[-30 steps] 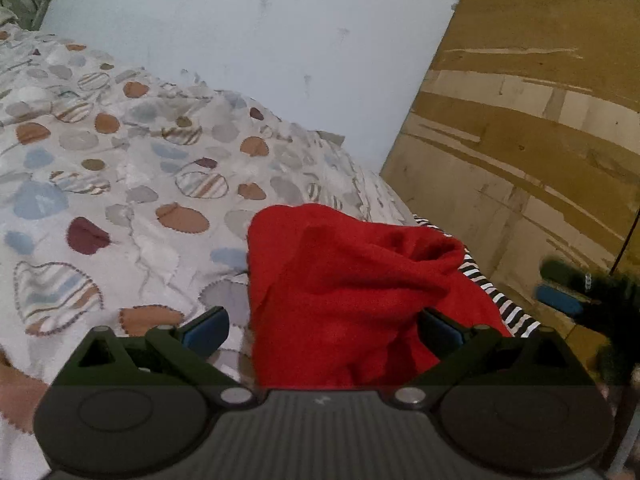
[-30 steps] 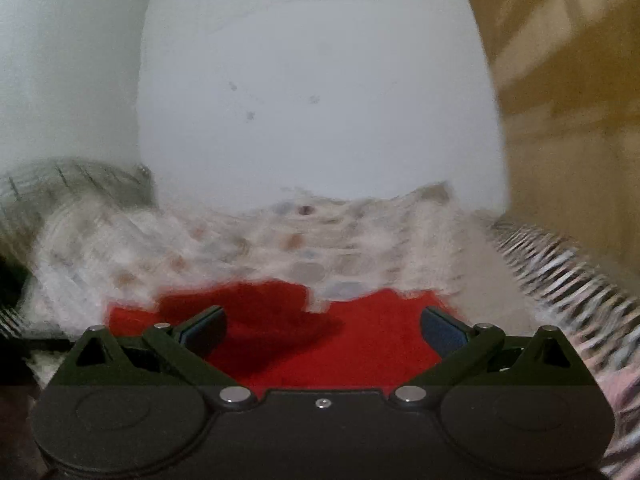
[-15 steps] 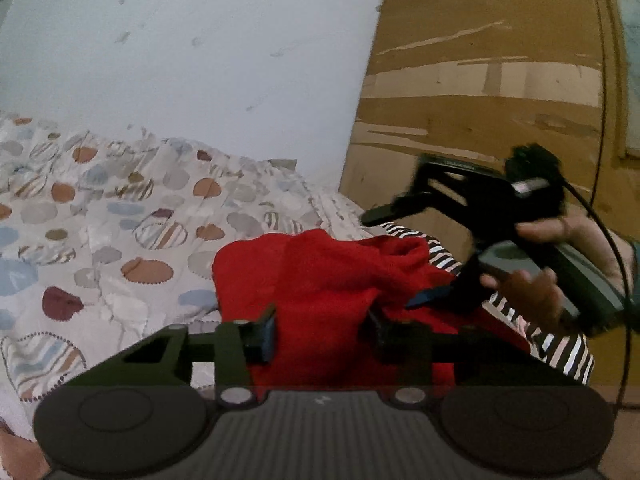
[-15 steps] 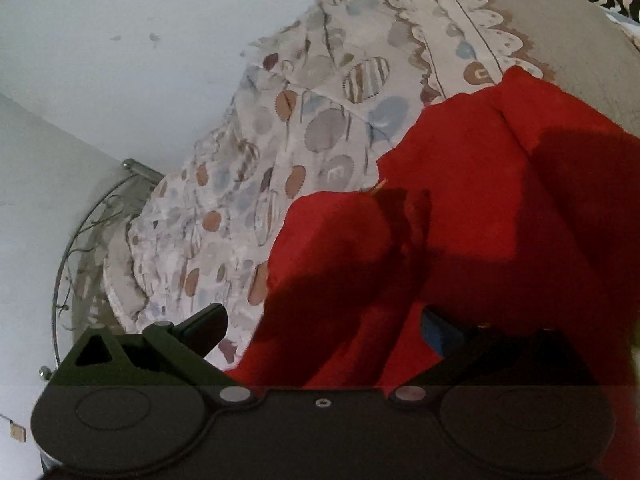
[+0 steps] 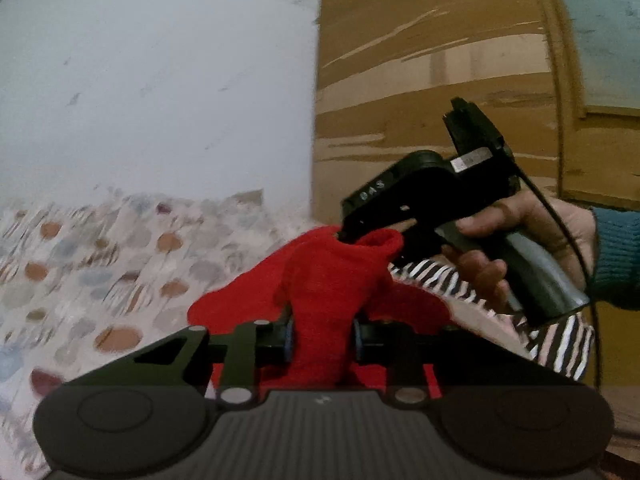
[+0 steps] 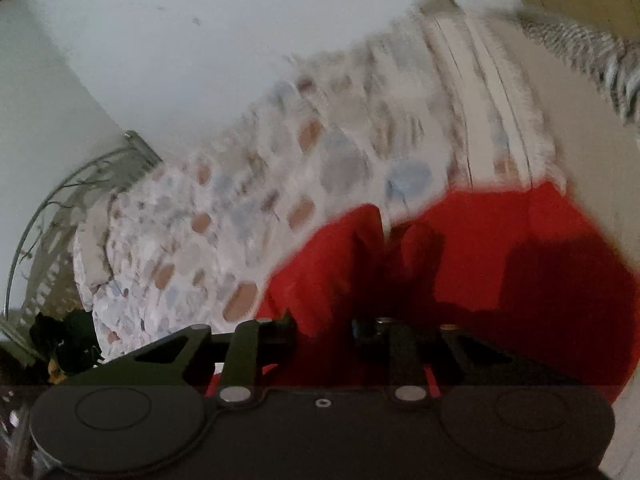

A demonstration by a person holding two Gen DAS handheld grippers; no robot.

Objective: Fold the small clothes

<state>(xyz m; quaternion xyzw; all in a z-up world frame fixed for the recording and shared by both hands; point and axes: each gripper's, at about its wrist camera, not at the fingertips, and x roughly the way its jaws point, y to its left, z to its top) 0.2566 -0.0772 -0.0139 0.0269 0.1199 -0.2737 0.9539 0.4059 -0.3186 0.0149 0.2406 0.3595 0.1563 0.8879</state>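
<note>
Left wrist view: both the left gripper [image 5: 322, 336] and right gripper [image 6: 324, 328], fingers just closed, clamp the soft, light red fleece garment [image 5: 332, 280] by bunched edges, above the patterned bedspread [image 5: 100, 264].

The left gripper [image 5: 322, 338] has just been closing its jaws, which now pinch a bunch of the red cloth [image 5: 320, 280]. The right gripper [image 5: 348, 236], held in the person's right hand [image 5: 520, 240], has likewise just closed its jaws on the cloth's raised edge.
</note>
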